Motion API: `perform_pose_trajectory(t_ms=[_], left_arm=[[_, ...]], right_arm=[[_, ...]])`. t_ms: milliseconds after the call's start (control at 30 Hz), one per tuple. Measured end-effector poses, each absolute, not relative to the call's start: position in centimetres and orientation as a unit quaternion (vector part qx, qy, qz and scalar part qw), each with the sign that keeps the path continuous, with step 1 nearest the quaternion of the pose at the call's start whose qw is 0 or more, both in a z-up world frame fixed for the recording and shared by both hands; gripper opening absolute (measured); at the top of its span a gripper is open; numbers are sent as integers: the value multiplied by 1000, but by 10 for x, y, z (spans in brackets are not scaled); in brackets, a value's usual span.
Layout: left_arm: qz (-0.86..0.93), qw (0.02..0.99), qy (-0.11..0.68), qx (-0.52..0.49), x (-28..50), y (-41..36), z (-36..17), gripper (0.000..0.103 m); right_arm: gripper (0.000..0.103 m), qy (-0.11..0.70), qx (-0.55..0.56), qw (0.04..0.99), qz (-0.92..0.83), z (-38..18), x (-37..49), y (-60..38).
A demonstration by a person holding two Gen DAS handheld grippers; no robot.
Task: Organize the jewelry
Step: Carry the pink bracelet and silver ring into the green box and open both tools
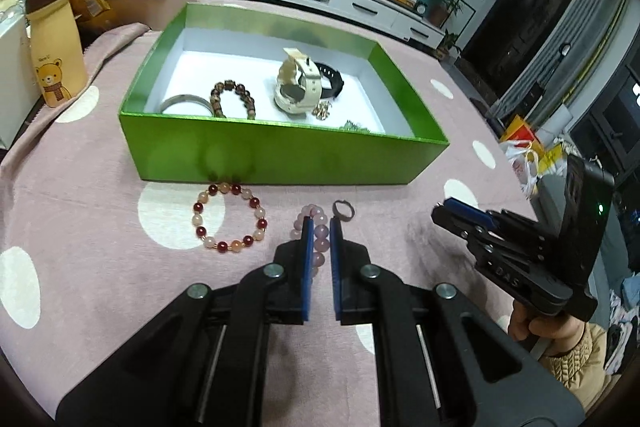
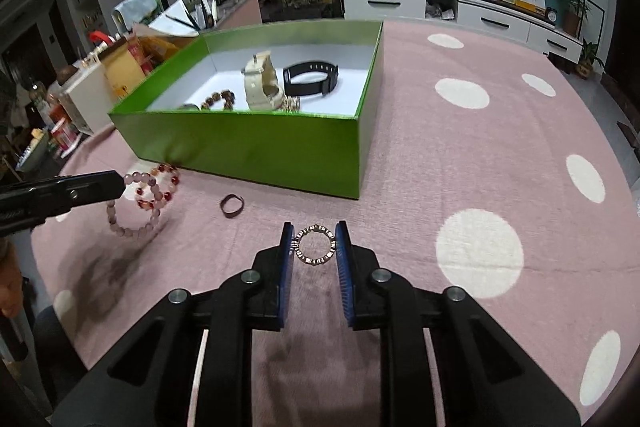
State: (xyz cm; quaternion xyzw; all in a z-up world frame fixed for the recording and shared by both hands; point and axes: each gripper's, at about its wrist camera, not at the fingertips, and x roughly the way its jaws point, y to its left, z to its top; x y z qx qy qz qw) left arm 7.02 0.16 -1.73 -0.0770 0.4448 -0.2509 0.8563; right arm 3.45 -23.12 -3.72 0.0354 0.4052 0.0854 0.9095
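Left fingers (image 1: 308,247) pinch the pink bead bracelet (image 1: 320,243); the right wrist view shows it hanging off the desk (image 2: 440,167) from the left gripper (image 2: 116,183), so it looks lifted. Right fingers (image 2: 287,251) are spread to either side of a small metal link ring (image 2: 314,243); pads sit just beside or touching its edges, can't tell if it's gripped or still lying on the desk. Right gripper (image 2: 314,247) is otherwise carrying nothing.

Outward: the red-and-peach bead bracelet (image 1: 230,217) lies on the desk against the front wall of the green box (image 1: 280,155). A small dark ring (image 2: 232,205) lies between the two grippers, near the box. In the box: silver bangle (image 1: 186,104), brown bead bracelet (image 1: 234,99), cream watch (image 1: 298,85), black band (image 2: 312,79), small gold piece (image 1: 322,109).

Step, as I read it: mid-transfer of loose pieces into the box, both hands working in parallel.

Next, my guess:
- left: carry the bracelet over the front wall, release into bare floor space, avoid snagging the hanging loop on the rim.
- right: close gently on the ring, confirm grip before lifting; thin, may slip or tilt.
- dark ring and red bracelet are left after that.
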Motion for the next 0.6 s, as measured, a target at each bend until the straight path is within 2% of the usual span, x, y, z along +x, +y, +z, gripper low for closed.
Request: perform_pose_trajectory(t_ms=[600], left_arm=[[-232,880,403,-101,80,23,32,7]], right_arm=[[21,348,33,931,109,12,21,-229]])
